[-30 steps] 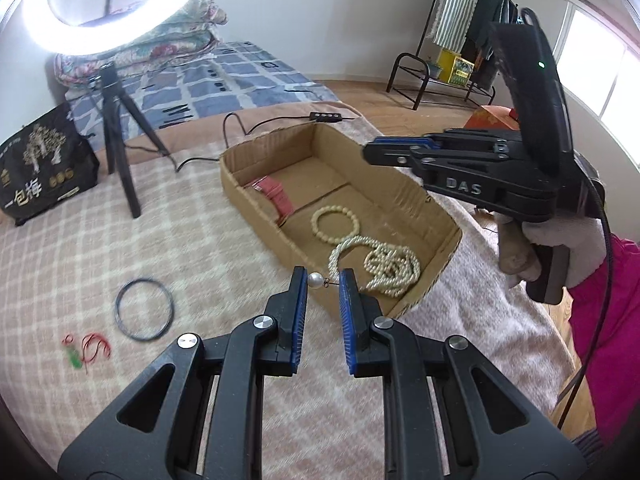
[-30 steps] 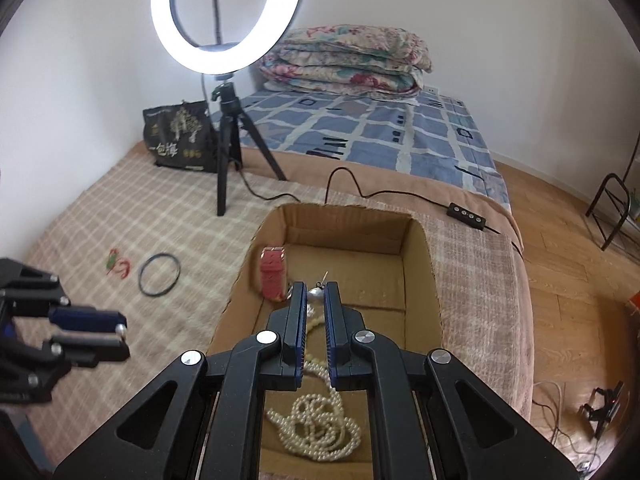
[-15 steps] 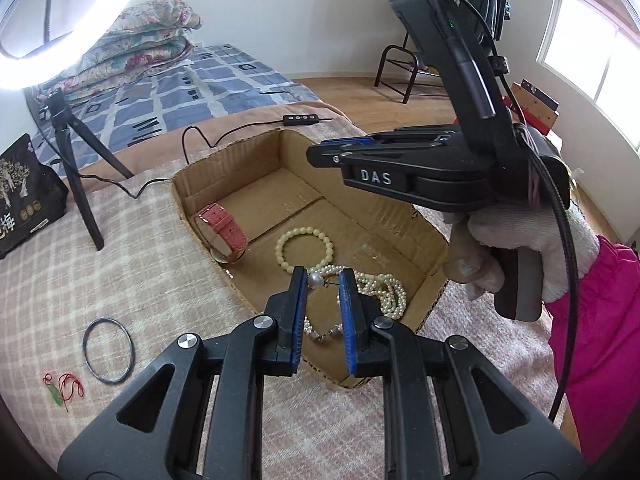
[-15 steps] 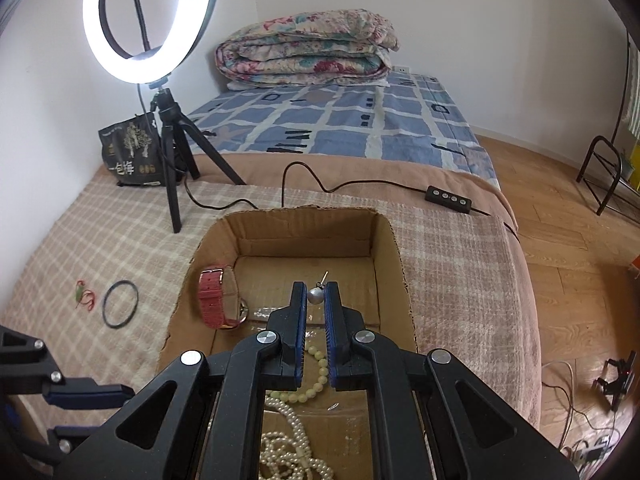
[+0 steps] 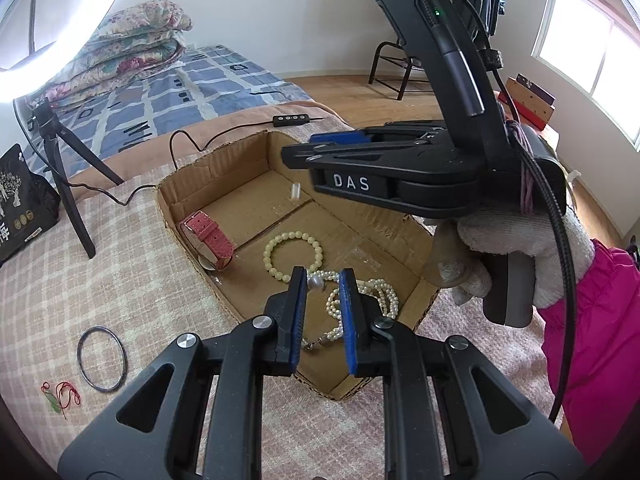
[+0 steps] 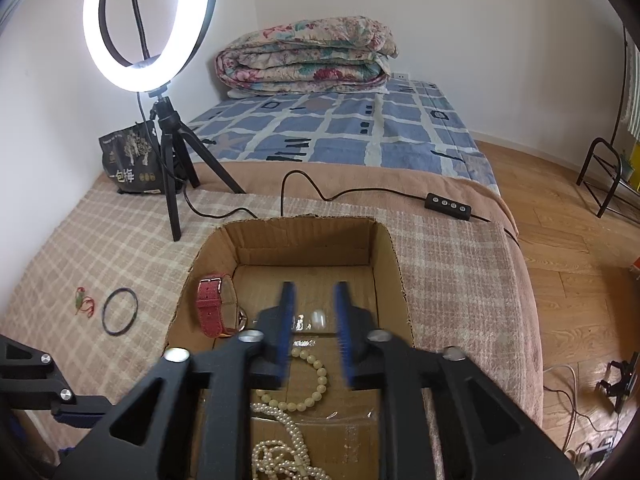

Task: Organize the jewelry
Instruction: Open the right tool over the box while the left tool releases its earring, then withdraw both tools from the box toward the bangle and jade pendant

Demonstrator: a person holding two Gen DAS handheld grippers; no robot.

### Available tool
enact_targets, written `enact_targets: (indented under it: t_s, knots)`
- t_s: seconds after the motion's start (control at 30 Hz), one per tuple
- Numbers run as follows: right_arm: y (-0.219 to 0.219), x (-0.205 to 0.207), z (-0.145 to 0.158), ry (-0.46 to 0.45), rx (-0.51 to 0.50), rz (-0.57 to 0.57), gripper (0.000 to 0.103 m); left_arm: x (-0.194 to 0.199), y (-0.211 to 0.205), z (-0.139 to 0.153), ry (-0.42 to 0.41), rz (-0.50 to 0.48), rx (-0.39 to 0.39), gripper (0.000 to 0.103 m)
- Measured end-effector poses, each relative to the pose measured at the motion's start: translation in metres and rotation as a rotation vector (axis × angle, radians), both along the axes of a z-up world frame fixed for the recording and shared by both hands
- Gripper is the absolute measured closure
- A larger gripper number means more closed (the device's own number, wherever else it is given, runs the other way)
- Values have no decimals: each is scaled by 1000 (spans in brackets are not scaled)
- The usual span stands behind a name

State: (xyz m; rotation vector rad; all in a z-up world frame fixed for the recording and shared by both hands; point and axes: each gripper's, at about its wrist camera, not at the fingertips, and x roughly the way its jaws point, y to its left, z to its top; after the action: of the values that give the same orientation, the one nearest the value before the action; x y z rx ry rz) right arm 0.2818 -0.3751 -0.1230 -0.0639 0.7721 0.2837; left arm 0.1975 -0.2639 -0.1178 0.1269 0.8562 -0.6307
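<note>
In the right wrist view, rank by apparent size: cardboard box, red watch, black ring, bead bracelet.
1. cardboard box
2. red watch
3. bead bracelet and black ring: look alike; the bracelet is nearer the camera and partly hidden, so unranked.

Bright, even daylight comes from the window [image 5: 592, 60], plus a glowing ring light [image 6: 150, 24] blown out to white. Fisheye bending curves the edges, and beneath the ring light the right gripper [image 6: 314, 308] is motion-blurred.
</note>
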Motion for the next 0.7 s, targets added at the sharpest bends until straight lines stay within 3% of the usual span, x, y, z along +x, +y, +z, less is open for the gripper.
enact_targets:
  t_s: [0.07, 0.13, 0.3, 0.7]
  knots:
    - [0, -2, 2, -20, -3, -10, 49, 0, -1, 0, 2, -1, 3, 79]
    - [0, -3, 4, -27, 8, -9, 47, -1, 0, -1, -8, 5, 1, 54]
    - [0, -4, 5, -37, -14, -39, 32, -3, -1, -1, -28, 2, 13, 44]
    - [0, -6, 8, -37, -26, -57, 30, -8, 4, 1, -36, 5, 20, 41]
